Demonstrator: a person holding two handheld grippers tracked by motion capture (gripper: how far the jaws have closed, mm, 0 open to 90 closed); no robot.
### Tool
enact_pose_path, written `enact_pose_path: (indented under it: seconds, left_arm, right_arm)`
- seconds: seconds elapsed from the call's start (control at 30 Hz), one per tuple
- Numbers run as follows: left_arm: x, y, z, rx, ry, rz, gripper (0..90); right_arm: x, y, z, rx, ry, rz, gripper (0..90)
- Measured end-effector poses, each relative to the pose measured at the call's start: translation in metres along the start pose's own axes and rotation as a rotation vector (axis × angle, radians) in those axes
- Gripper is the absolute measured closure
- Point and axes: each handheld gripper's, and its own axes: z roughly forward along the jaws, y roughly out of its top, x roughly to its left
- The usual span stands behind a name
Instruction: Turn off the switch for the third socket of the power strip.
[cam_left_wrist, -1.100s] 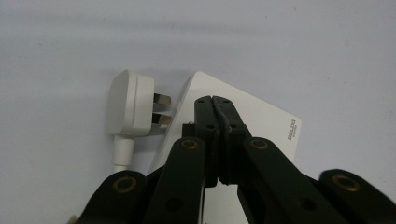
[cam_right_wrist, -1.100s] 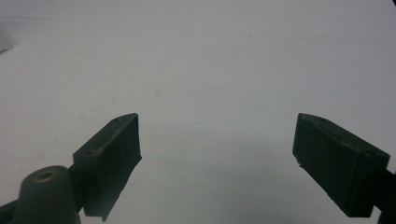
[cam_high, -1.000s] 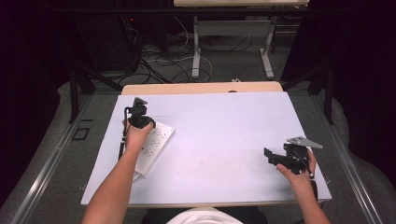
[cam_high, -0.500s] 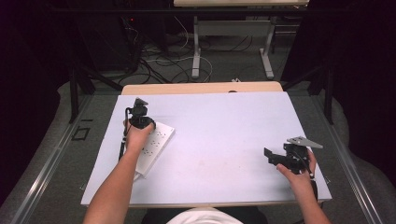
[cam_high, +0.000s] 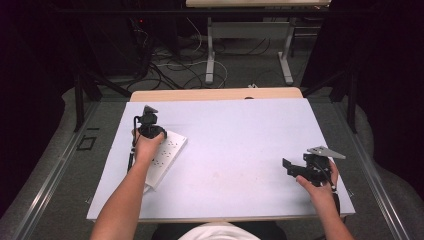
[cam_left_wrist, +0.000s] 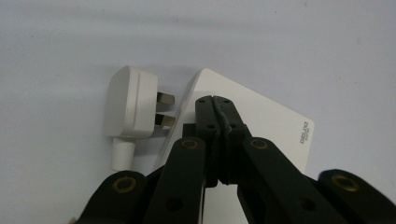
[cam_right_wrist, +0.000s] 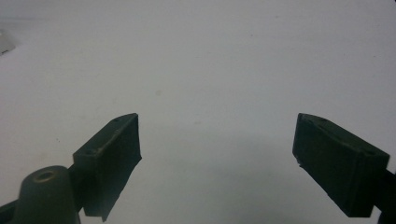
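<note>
While the left gripper (cam_high: 148, 116) hovers over the far end of a white power strip (cam_high: 162, 157) at the left side of the pale tabletop (cam_high: 235, 150), its jaws are pressed together with nothing between them, as the left gripper view (cam_left_wrist: 214, 100) shows. In that view the tips sit over the strip's corner (cam_left_wrist: 275, 126), which carries small grey lettering near one edge. Just beside that corner lies a white three-pin plug (cam_left_wrist: 128, 107) on its side, its metal pins pointing toward the strip, close to its edge; whether they touch it I cannot tell. The person's left hand (cam_high: 146, 145) covers part of the strip in the high view. Well apart, near the right front edge of the tabletop, the right gripper (cam_high: 289, 167) is held low in the right hand (cam_high: 320, 182). Its jaws stand wide apart over bare surface in the right gripper view (cam_right_wrist: 217, 154), empty
</note>
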Motion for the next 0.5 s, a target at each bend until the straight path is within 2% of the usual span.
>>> enact_pose_path:
  seconds: [0.1, 0.5]
  left_arm:
    - [-0.0007, 0.0000, 0.0016, 0.013, 0.006, 0.015, 90.0]
    - [-0.0017, -0.0004, 0.0024, 0.004, 0.009, 0.017, 90.0]
  right_arm:
    - [0.0000, 0.0001, 0.0001, -0.002, 0.002, -0.003, 14.4]
    - [-0.0004, -0.0004, 0.0007, -0.005, -0.001, 0.004, 14.5]
